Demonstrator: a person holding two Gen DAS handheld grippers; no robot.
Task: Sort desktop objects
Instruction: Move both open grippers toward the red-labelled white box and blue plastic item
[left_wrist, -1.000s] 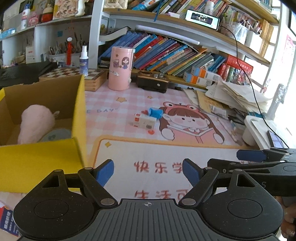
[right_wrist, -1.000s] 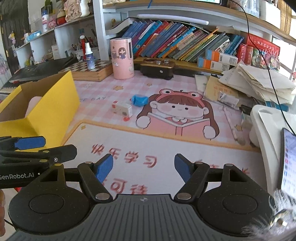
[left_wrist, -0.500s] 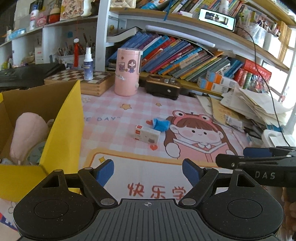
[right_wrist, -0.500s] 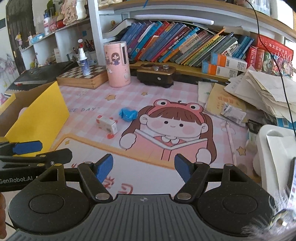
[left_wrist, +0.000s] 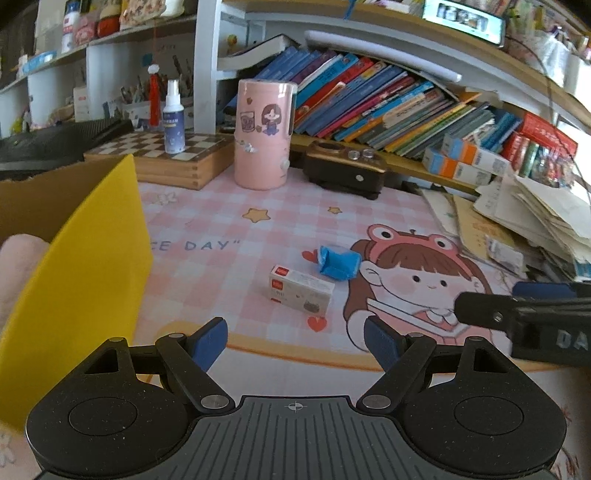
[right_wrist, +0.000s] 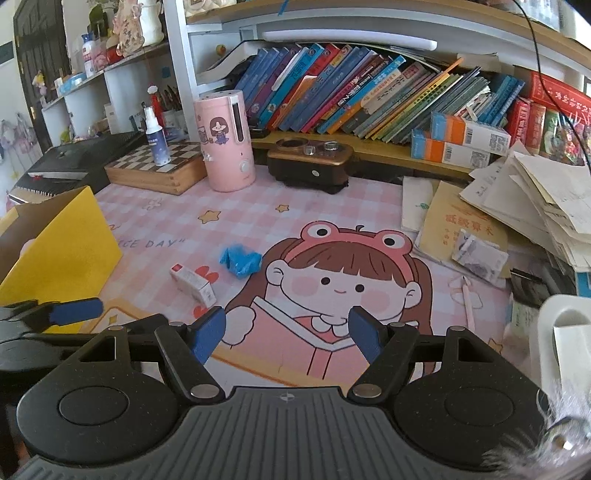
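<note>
Biggest thing in play is the yellow box (left_wrist: 92, 266), one of them, standing at the left edge of the worktop (left_wrist: 229, 221) with its top open and something pale pink and plush inside. Cardboard walls, so stiff enough but light; it looks like the bin the loose bits go into, and I'd guess it can slide if bumped.

Next down, one small white carton (left_wrist: 301, 291), lying flat on the pink checked mat, just left of the cartoon girl's face. Looks light and rigid, with flat faces that should give the pads a square bite. Best hold is probably across its short width, near the middle, so it doesn't swing.

Smallest, one crumpled blue wrapper (left_wrist: 338, 262), lying just beyond the carton and close to it, whether touching I can't say. Seems soft, nearly weightless and a bit slick; it'll likely squash, so pinch deep through the bulk rather than at an edge.

So that's two loose items and one box.

Both tools are over the mat, short of the items. Left tool (left_wrist: 295, 338) has its blue pads spread wide with nothing between them, carton straight ahead. Right tool (right_wrist: 286, 332) is spread and empty too, hovering over the girl's book, carton and wrapper off to its left.
</note>
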